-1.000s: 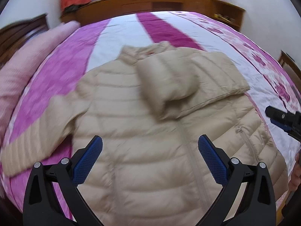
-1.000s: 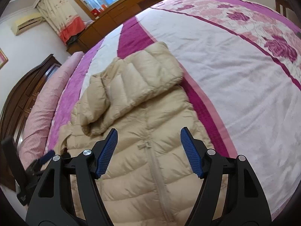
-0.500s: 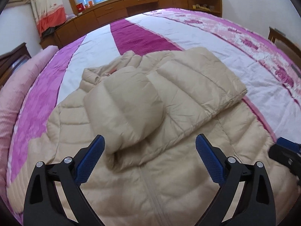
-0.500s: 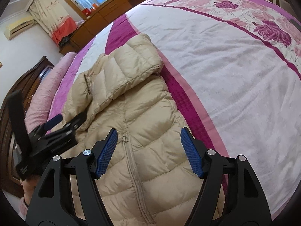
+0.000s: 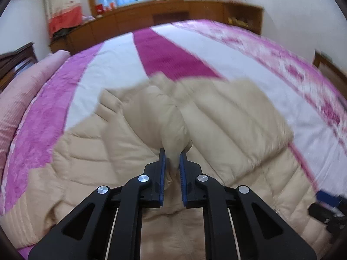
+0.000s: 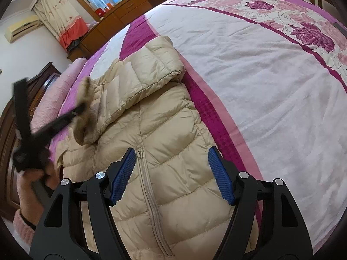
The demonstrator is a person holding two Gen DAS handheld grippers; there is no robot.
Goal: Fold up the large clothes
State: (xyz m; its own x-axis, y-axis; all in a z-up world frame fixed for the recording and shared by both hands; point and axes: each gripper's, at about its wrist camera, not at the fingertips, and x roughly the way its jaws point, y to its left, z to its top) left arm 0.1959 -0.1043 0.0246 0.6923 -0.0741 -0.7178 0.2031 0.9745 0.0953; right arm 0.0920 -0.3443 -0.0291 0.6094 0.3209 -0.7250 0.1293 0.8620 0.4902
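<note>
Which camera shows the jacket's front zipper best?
The right wrist view: the zipper runs sharp and unobstructed down the beige jacket between the open fingers. In the left wrist view the left gripper hides it.
</note>
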